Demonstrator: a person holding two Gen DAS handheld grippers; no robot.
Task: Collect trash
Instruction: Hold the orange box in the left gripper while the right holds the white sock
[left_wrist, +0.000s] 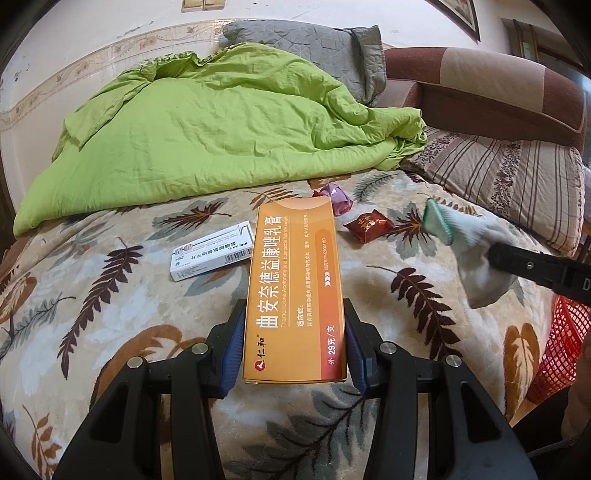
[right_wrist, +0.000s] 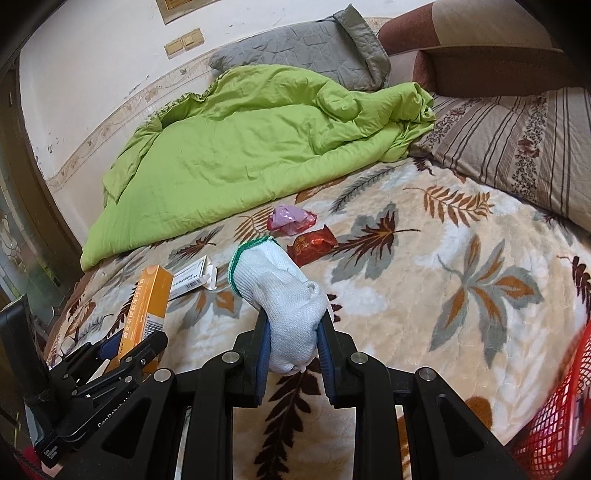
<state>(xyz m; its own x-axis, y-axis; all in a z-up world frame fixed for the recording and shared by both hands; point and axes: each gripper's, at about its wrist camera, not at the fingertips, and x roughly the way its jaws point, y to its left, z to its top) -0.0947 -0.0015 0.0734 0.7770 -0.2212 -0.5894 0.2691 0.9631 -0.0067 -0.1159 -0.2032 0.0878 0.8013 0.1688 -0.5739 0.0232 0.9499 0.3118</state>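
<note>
On the left, the left gripper (left_wrist: 295, 354) is clamped across the near end of a long orange cardboard medicine box (left_wrist: 295, 291), held lifted above the leaf-patterned plush blanket (left_wrist: 110, 295); carry it level so its long free end does not lever out of the pads. A small white cardboard box (left_wrist: 210, 254), a crumpled pink wrapper (left_wrist: 334, 197) and a red foil sachet (left_wrist: 367, 225) lie on the blanket, uncollected. The right gripper (right_wrist: 293, 350) squeezes a balled white knit glove with a green cuff (right_wrist: 280, 291). At far right, the red plastic mesh basket (right_wrist: 554, 424) sits at the bed's edge; its contents cannot be seen. Both loads probably go there, released low over the rim.
</note>
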